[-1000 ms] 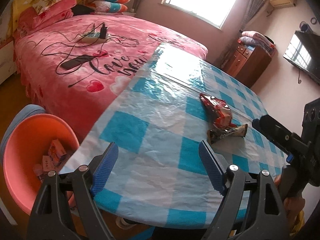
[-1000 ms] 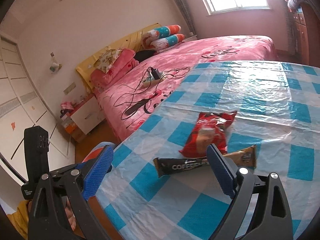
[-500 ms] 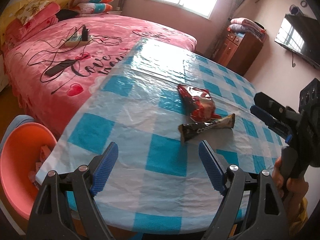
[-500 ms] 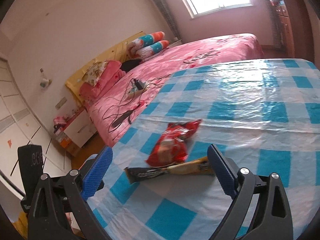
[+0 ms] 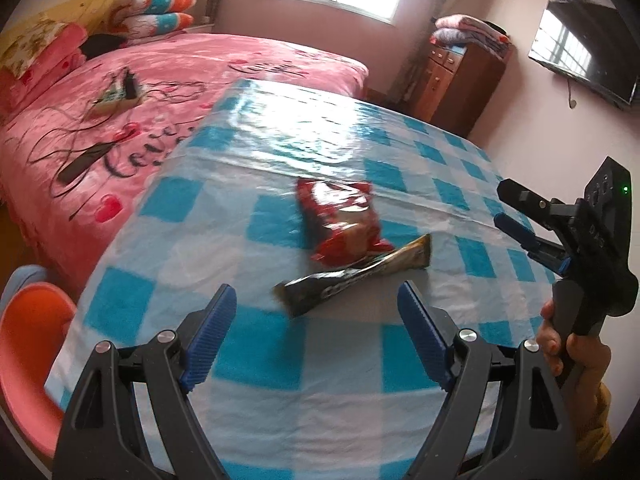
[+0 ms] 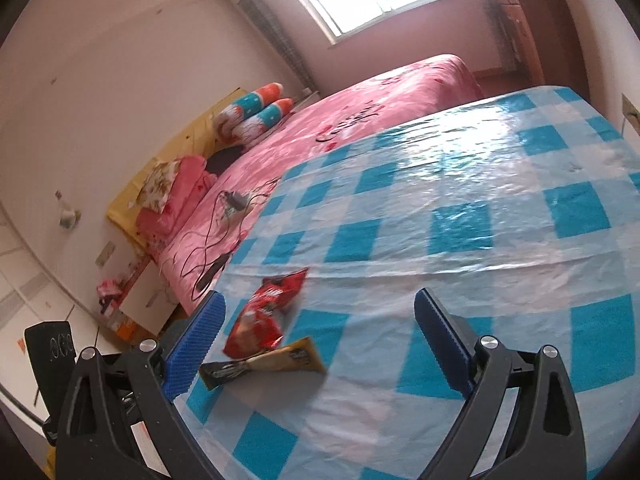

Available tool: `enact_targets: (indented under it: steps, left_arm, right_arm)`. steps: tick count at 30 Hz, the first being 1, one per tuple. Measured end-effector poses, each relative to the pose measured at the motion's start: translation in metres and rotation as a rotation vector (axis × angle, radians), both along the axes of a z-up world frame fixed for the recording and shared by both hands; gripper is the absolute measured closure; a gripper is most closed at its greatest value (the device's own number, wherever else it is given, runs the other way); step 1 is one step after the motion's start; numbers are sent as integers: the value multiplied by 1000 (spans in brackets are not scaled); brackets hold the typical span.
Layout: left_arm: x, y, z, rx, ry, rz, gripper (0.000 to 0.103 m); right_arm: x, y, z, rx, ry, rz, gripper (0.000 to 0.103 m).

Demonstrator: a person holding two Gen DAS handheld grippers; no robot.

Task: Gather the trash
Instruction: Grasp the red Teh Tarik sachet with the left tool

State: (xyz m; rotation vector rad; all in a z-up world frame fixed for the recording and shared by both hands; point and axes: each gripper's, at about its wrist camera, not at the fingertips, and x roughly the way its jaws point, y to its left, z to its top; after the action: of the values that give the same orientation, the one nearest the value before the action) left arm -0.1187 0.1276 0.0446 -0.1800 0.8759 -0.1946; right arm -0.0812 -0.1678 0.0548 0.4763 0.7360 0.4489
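Orange basin [image 5: 28,356] beside table [image 5: 256,432], contents out of view

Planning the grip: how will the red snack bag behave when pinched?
The red bag looks crinkled and flattish, so probably light and floppy, sagging from the pinch. Its glossy film may slip. It overlaps the coffee stick, so lifting could nudge that.

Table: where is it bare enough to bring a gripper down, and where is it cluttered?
The table is bare along the near edge in front of the left gripper, and across the whole far half toward the bed. Clutter sits only mid-table: the red snack bag overlapping the dark coffee wrapper.
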Motion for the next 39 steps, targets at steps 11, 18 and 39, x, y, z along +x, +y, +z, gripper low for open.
enact_targets:
  steps: [11,18,39]
  left_arm:
    - [72,-52,-6,100,97,-64,20]
    - [107,-52,-20,106,164,-7,20]
    - [133,-49,-37,124,191,67,24]
  right_arm:
    - [14,-32,-11,76,56,-28,9]
    - [21,-38,-18,100,79,-15,9]
    - [31,-20,-22,92,93,61,9]
